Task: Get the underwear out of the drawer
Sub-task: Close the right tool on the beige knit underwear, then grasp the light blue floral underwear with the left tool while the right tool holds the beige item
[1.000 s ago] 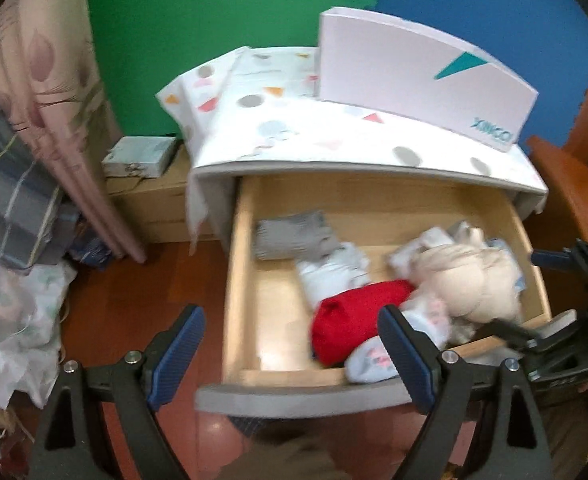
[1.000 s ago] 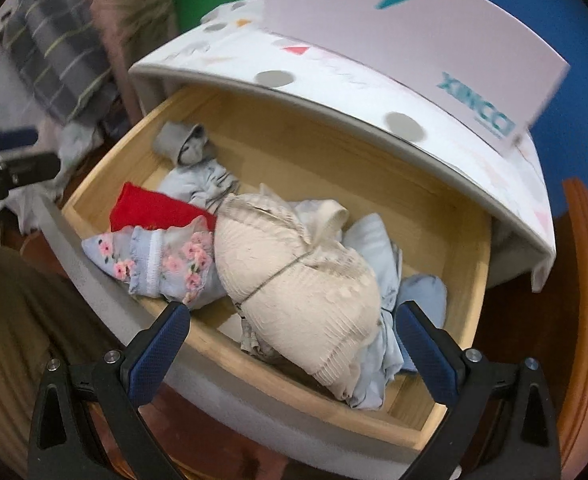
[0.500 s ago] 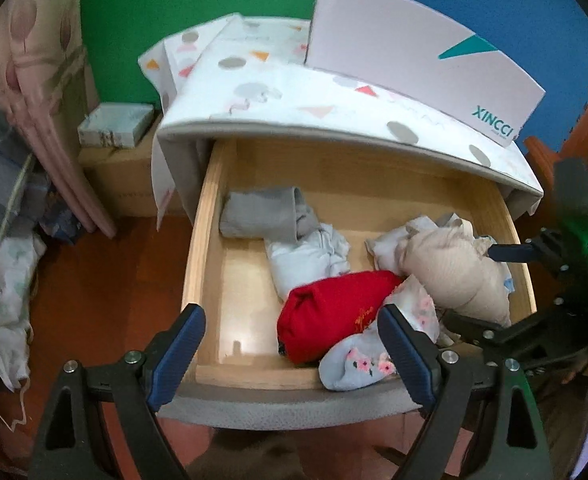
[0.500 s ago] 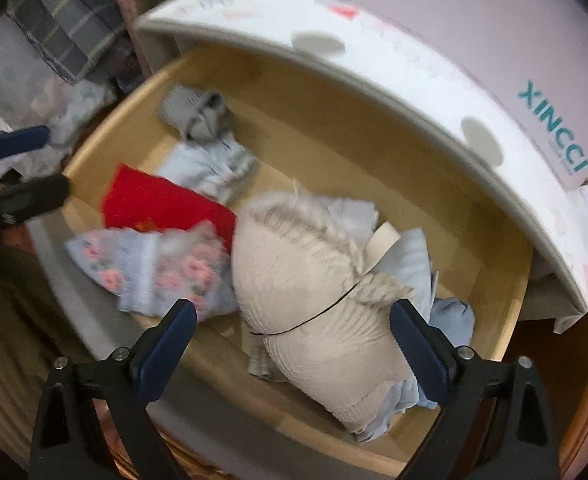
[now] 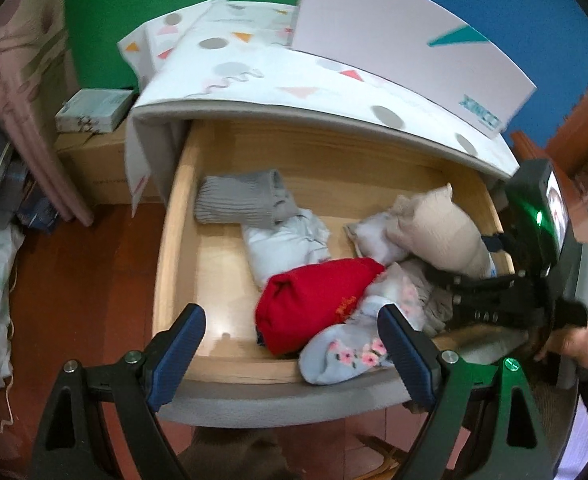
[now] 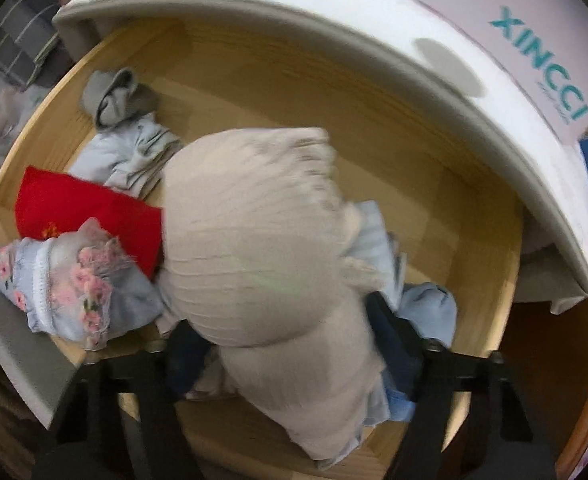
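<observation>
Two grippers are at the open wooden drawer [image 5: 176, 248]. The right gripper [image 6: 294, 344] has its fingers [image 6: 389, 336] clenched on a beige undergarment [image 6: 254, 240], which bulges up between them at the drawer's right side; from the left wrist view the same garment [image 5: 437, 232] sits raised above the pile with the right gripper [image 5: 489, 280] reaching in from the right. The left gripper [image 5: 290, 348] hovers over the drawer's front edge with its blue-padded fingers [image 5: 182, 344] spread wide and grasping nothing. Inside the drawer, a red folded garment [image 5: 313, 300] lies near the front, touching a pale blue floral piece [image 5: 345, 352] that rests on the front rim. Behind these lie a white crumpled item [image 5: 282, 244] and a grey ribbed item [image 5: 238, 200] toward the back left. Light blue cloth [image 6: 425, 308] lies beneath the beige undergarment. A patterned white cover [image 5: 254, 76] tops the cabinet, with a white box [image 5: 405, 40] standing on it.
</observation>
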### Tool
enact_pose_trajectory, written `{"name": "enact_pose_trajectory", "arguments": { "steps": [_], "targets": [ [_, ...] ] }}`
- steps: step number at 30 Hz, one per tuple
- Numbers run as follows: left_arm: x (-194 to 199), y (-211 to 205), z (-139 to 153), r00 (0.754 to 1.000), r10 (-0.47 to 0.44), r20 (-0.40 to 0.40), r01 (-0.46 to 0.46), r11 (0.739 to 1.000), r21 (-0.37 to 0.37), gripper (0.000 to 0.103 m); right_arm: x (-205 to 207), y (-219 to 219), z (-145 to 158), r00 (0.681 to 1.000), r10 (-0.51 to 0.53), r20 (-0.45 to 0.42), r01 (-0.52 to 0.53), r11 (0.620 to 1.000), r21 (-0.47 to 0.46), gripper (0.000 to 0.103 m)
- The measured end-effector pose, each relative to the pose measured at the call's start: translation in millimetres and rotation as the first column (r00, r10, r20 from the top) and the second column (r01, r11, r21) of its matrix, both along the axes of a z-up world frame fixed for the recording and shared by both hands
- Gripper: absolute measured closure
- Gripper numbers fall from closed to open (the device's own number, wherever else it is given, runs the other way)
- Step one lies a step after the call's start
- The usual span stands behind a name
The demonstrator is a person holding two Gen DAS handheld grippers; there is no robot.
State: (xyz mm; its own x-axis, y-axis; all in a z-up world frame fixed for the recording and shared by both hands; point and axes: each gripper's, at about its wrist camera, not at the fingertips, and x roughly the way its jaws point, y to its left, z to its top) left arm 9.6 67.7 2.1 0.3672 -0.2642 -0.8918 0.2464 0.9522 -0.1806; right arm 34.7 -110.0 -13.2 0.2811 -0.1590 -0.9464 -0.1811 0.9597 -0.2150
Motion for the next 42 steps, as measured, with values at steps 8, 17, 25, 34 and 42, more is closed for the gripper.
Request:
{"name": "enact_pose_trajectory", "arguments": {
  "steps": [8,17,25,34,42],
  "targets": [
    [-6.0,-22.3,-1.2,0.991,-0.134,-0.007,0.134,0.991,0.021,0.012,-9.0,-25.3,25.7,0.988,-0.136,0.068,0.126,0.982,0.14,0.048],
    [-4.5,-52.5,-14.6,0.973,-0.216,-0.077,0.222,0.972,0.072,0.012,-28.6,-58.2,49.4,0.956,-0.283,0.075,0.266,0.946,0.187,0.049],
    [2.5,-75.0,-37.6,0.982,-0.148,-0.117,0.167,0.971,0.172,0.012,-31.9,-83.4,37.3,0.926,-0.377,0.037,0.356,0.899,0.256,0.049],
    [10.8,-86.5,-53.5,0.986,-0.095,-0.139,0.127,0.961,0.245,0.014,-35.3,-78.4,42.2,0.941,-0.337,0.03,0.321,0.916,0.24,0.049],
    [10.7,-90.2,-54.0,0.988,-0.072,-0.137,0.106,0.959,0.263,0.067,-34.3,-80.8,37.4,0.936,-0.351,0.008,0.333,0.896,0.295,0.049]
  ]
}}
